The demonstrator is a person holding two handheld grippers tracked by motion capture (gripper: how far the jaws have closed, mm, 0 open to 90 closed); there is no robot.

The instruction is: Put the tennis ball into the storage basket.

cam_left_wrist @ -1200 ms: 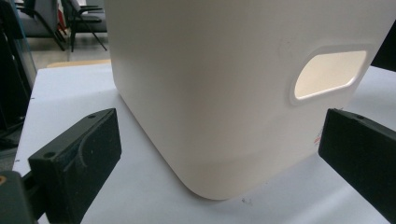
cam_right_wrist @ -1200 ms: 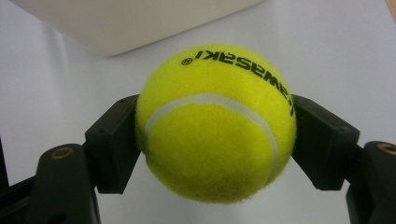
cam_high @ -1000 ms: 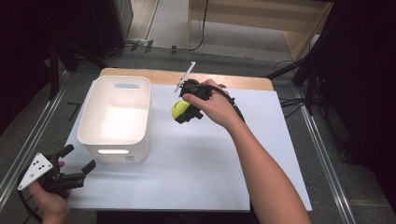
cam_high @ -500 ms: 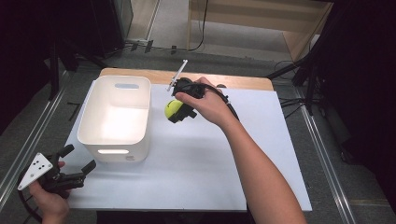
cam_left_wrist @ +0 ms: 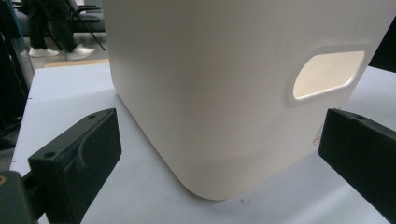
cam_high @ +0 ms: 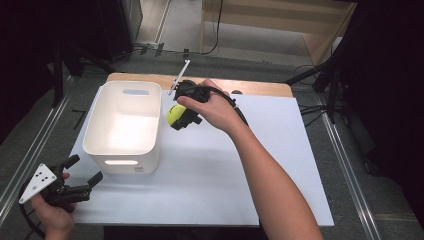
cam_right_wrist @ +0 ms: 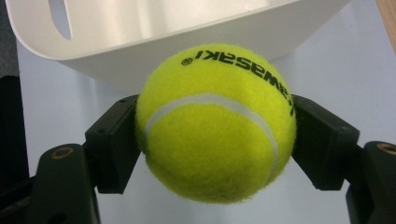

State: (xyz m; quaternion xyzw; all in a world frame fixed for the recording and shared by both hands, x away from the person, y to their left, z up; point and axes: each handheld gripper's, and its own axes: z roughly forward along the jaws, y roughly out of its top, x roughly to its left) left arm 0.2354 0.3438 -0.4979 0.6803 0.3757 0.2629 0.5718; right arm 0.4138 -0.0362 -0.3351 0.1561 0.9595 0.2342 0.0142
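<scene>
A yellow-green tennis ball (cam_high: 175,114) (cam_right_wrist: 215,122) is clamped between the black jaws of my right gripper (cam_high: 180,118) (cam_right_wrist: 215,140), held in the air just right of the white bin (cam_high: 124,125) and close to its right rim. In the right gripper view the bin's rim (cam_right_wrist: 154,37) lies right behind the ball. My left gripper (cam_high: 82,172) (cam_left_wrist: 219,154) rests at the table's front left corner, open, its jaws wide apart and aimed at the bin's near wall (cam_left_wrist: 224,84) with its handle slot (cam_left_wrist: 327,74). Nothing sits between its jaws.
The bin stands on a white sheet (cam_high: 240,170) that covers most of the wooden table (cam_high: 250,86). Metal rails (cam_high: 350,175) run along both sides, and dark stands and cables sit beyond the far edge.
My right gripper has carried the ball to the left and a little up, closer to the bin's right rim. The left gripper has stayed put.
</scene>
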